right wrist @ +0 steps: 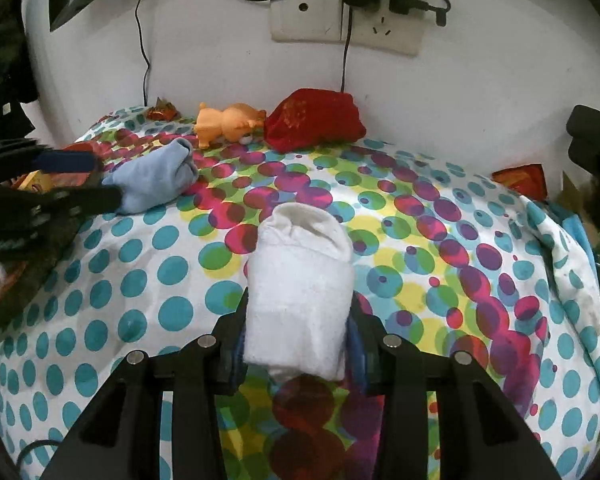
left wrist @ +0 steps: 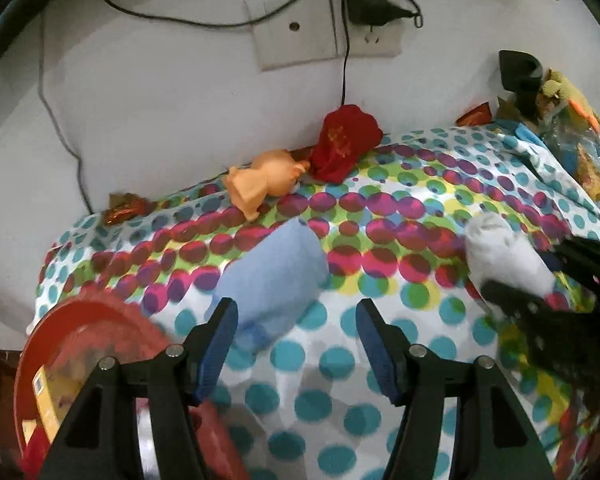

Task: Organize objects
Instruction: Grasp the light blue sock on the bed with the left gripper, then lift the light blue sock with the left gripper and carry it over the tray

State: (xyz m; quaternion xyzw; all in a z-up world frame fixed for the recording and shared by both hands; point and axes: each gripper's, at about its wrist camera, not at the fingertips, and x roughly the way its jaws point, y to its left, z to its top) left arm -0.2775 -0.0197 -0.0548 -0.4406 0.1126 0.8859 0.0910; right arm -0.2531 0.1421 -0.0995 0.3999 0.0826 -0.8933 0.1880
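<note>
A rolled white sock (right wrist: 300, 292) lies on the polka-dot cloth (right wrist: 440, 280), and my right gripper (right wrist: 298, 320) is shut on its near end; the sock (left wrist: 504, 252) and that gripper (left wrist: 540, 304) also show at the right of the left wrist view. A rolled light-blue sock (left wrist: 272, 276) lies just ahead of my left gripper (left wrist: 296, 320). Its jaws stand open, with the sock's near end against the left finger and no pad pressing on it. In the right wrist view the blue sock (right wrist: 156, 176) and left gripper (right wrist: 96, 180) are at the far left.
An orange toy animal (left wrist: 264, 184) and a red pouch (left wrist: 344, 144) lie by the wall. A red bowl (left wrist: 80, 320) holding items sits at the cloth's left edge. Sweet wrappers (left wrist: 124, 208), bagged clutter (left wrist: 572, 136), wall sockets (left wrist: 308, 36) and hanging cables (left wrist: 344, 72) are behind.
</note>
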